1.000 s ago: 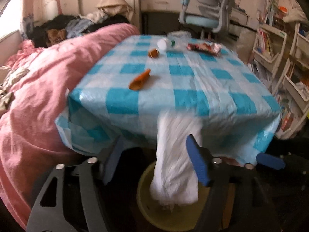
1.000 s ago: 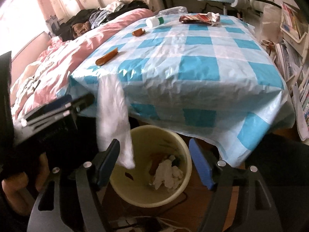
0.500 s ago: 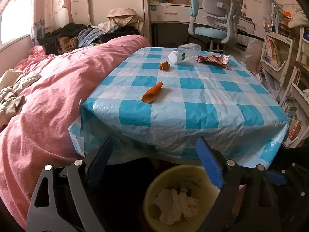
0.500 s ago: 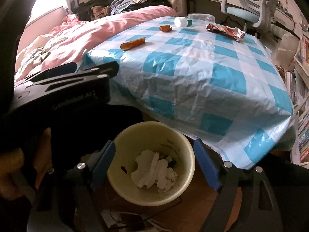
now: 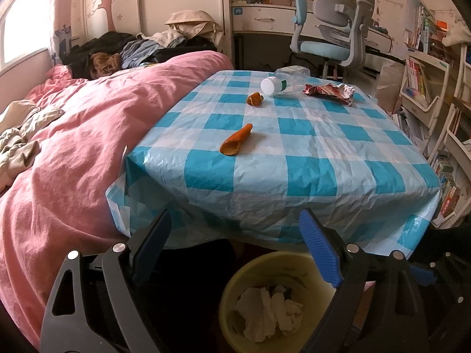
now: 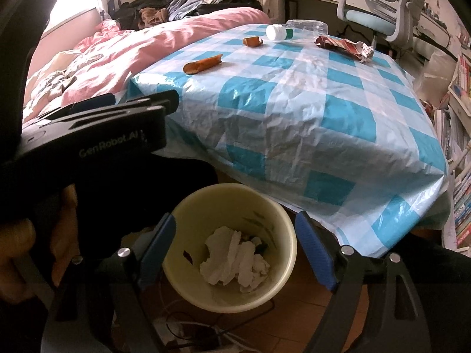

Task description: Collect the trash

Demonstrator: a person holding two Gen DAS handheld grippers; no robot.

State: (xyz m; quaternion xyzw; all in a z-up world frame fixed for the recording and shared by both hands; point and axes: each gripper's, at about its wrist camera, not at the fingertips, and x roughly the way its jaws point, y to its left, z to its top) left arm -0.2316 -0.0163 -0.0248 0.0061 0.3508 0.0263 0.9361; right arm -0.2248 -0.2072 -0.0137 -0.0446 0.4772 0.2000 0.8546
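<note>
The crumpled white tissue (image 6: 235, 260) has dropped into the pale yellow bin (image 6: 282, 226). Both grippers' jaws have spread wider.

Both wrist views look forward and downward from close beside the checked table (image 5: 294, 158), the right tilted more steeply over the yellow bin (image 6: 229, 297), the left apparently lower, and both share table, bin and pink bed (image 5: 73, 147).

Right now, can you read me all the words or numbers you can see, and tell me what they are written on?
"GenRobot.AI": on the black side of the left gripper, seen from the right wrist camera.
Green label on the plastic bottle: too small to read.
Red snack wrapper: print too crumpled and blurred to read.
Book spines on the shelves: too small to read.
</note>
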